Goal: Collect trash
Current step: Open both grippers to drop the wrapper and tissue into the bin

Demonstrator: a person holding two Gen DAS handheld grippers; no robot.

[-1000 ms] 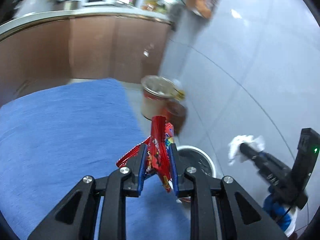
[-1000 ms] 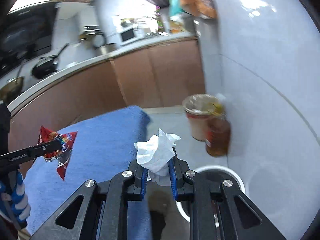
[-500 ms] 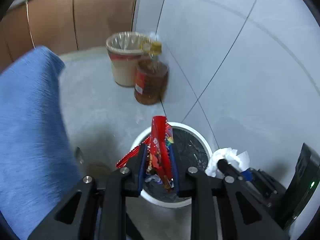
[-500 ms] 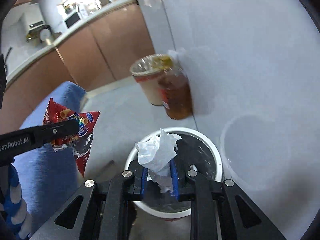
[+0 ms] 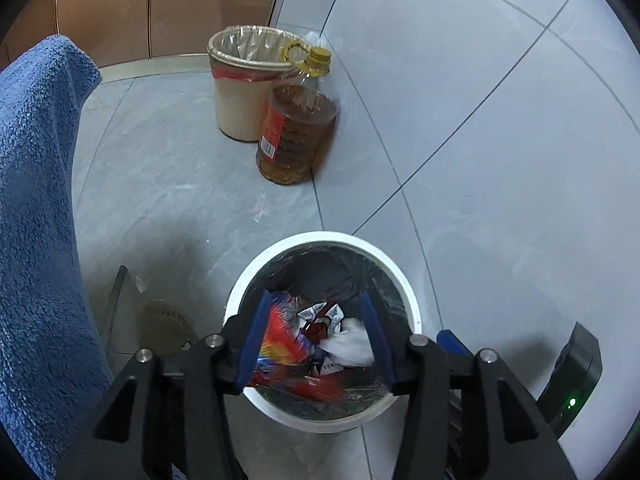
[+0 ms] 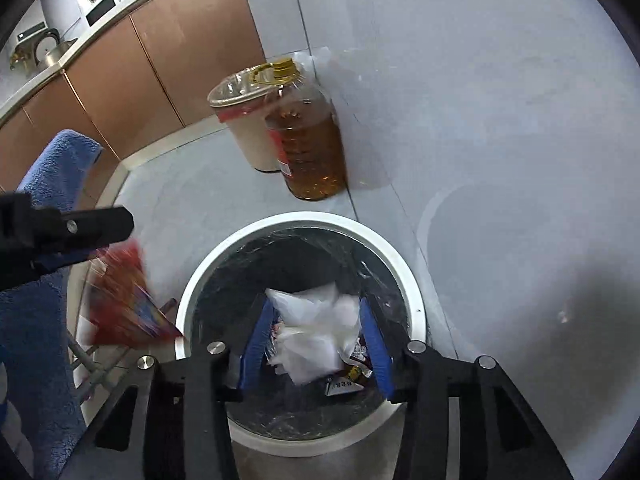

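Left wrist view: left gripper hangs right over the white bin, jaws have just been opening, pads apart w/ nothing pressed between them. The red snack wrapper shows as a red/orange blur just off the left pad, above the bin's black liner, loose, no longer pinched. Crumpled foil and paper scraps lie in the bin's bottom.

Right wrist view: right gripper also sits over the bin, jaws have just been opening too, blue pads spread. The white tissue is between the pads but not squeezed; can't tell if it touches either pad; it looks blurred, over the bin's inside. From this side the wrapper is a red smear at the bin's left rim, just under the left gripper's black finger; can't tell if it clears the rim.

Beyond the bin, farther along the floor: an oil bottle w/ yellow cap, upright, near the wall, touching or just beside a beige lined bin. Left of the white bin: blue fleece cover. Behind the beige bin: brown cabinets.
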